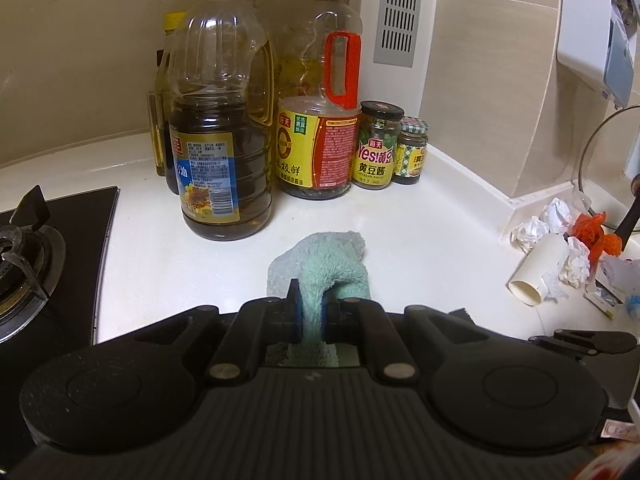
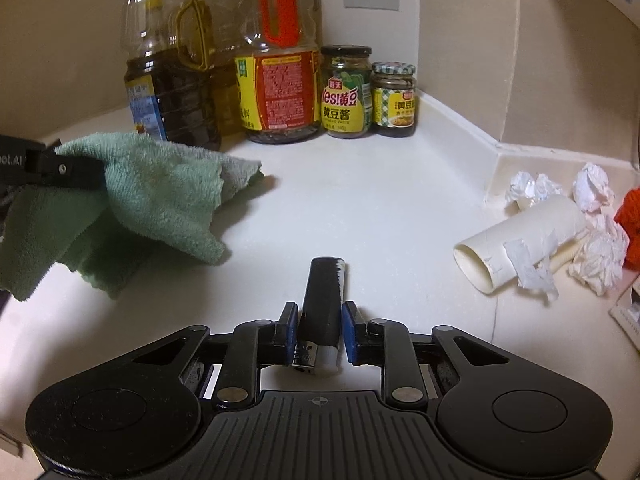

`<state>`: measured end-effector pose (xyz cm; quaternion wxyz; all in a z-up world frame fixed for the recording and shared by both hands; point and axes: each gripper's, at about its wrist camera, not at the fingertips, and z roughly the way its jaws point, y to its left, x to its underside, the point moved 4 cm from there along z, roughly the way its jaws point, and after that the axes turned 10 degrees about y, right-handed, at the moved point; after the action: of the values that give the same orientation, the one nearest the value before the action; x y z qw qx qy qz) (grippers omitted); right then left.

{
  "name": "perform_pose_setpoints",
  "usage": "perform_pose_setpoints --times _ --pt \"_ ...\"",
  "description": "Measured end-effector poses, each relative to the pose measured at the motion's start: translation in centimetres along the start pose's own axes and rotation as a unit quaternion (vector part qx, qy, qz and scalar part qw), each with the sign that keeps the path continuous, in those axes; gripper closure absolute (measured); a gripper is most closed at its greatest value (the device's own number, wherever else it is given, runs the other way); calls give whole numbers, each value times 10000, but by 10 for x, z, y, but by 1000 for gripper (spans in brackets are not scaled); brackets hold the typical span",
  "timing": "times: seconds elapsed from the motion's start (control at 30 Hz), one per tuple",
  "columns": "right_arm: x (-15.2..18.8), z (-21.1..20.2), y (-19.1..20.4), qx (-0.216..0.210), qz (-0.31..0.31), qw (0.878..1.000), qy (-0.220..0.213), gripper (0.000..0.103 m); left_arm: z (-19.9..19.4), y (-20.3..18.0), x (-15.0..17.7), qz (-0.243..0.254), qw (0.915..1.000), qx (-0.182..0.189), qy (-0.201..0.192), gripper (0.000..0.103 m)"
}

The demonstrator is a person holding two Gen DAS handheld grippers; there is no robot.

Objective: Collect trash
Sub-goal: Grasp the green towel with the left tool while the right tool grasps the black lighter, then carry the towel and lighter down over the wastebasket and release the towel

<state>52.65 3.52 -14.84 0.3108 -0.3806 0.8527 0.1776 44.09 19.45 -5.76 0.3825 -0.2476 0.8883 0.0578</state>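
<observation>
Closing right gripper (image 2: 319, 326) squarely on lighter (image 2: 323, 304), pads not yet visibly pressing, while keeping cloth (image 1: 320, 272) pinched in left gripper (image 1: 311, 316), clear of counter (image 2: 360, 208).

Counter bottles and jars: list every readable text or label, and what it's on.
"Yes!" and "黄豆酱": label of the taller jar.
"黄豆": label of the checked-lid jar, partly cut off.
"极鲜": yellow label of the red-handled bottle.
"金龙鱼": cap band of the front oil bottle, faint.
"ot.AI": left gripper's body at the right wrist view's edge, cut off.
Red back label and blue oil label fine print: too small to read.
</observation>
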Motion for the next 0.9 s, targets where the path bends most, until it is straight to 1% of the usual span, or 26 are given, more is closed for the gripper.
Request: perform_pose_setpoints --times 0.2,0.37,0.5,0.67,0.9 --pt "2 -22 -9 -267 338 9989 -169 79 -12 -5 1 110 9998 93 -121 95" --pt "7 -48 -18 -558 665 9958 -294 79 -32 -15 5 226 9989 320 -274 95" --pt "17 -72 -23 -727 867 9929 -361 79 -49 -26 10 322 9977 488 -341 95" --pt "36 -100 -24 -896 1045 9896 -411 79 -74 -41 25 365 9953 820 -357 95" --pt "72 -141 -25 -971 1192 9873 -412 79 -112 -62 50 566 9885 1352 -366 95"
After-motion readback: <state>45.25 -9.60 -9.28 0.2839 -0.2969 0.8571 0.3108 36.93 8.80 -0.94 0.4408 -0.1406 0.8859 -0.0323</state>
